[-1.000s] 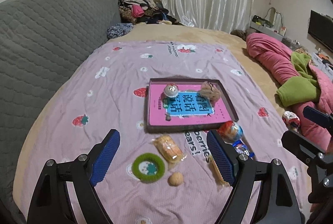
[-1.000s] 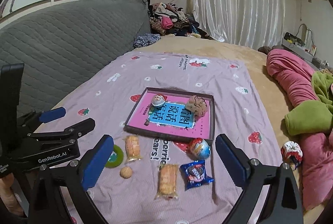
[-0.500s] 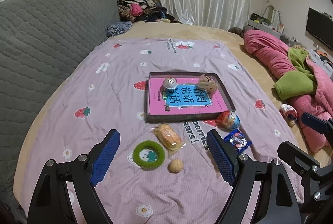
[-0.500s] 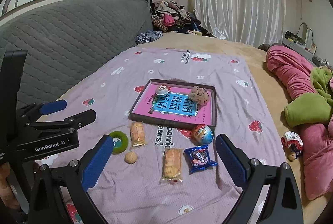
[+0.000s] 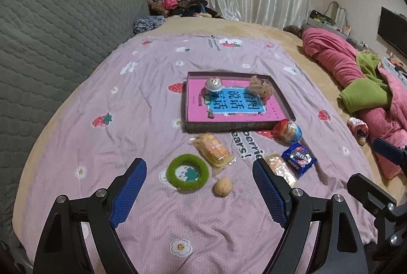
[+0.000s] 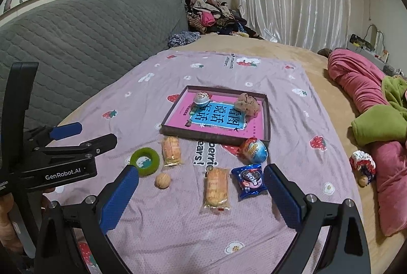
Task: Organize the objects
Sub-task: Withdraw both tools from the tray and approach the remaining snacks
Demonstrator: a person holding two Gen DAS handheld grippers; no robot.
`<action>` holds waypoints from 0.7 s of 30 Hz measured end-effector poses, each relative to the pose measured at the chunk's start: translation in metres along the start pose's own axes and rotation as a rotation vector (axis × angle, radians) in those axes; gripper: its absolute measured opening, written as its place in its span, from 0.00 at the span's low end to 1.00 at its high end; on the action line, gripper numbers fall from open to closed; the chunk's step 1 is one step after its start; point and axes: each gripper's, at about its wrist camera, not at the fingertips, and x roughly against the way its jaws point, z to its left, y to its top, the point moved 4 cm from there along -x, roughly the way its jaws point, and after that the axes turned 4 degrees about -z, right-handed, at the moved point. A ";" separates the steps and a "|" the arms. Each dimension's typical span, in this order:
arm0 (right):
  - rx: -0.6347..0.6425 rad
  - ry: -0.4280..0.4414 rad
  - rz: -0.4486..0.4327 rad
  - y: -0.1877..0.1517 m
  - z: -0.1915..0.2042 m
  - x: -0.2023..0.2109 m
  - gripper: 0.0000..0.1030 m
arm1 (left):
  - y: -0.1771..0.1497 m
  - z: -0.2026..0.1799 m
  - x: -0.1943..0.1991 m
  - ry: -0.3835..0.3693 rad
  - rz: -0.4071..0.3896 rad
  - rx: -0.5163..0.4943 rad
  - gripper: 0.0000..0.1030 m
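Over the last second I have pulled both grippers back toward me, so the whole spread now sits in view and nothing has been touched; I judge the sorting has not begun and I am only choosing a first target. My left gripper [image 5: 199, 183] hangs with its fingers spread wide and empty, the green ring [image 5: 187, 171] and the walnut [image 5: 222, 186] between them. My right gripper [image 6: 201, 193] is likewise wide apart and holds nothing. At twelve o'clock lies one tray [image 6: 267, 118] with two things already in it, a silver ball [image 6: 202, 98] and a brown plush [image 6: 247, 103]. Loose on the blanket [image 6: 157, 230] I count six: two biscuit packs [image 6: 216, 187], one ring, one walnut, one chocolate egg [image 6: 254, 150] and one blue snack packet [image 6: 250, 177].
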 end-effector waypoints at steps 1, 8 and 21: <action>0.001 0.001 0.002 -0.002 0.000 -0.001 0.96 | -0.002 0.001 -0.001 -0.001 0.001 0.000 0.84; -0.010 0.003 0.016 -0.013 -0.001 -0.008 0.96 | -0.014 0.004 -0.009 0.003 0.017 0.002 0.84; -0.029 0.013 0.059 -0.036 -0.001 -0.026 0.96 | -0.035 0.004 -0.025 0.002 0.048 -0.004 0.84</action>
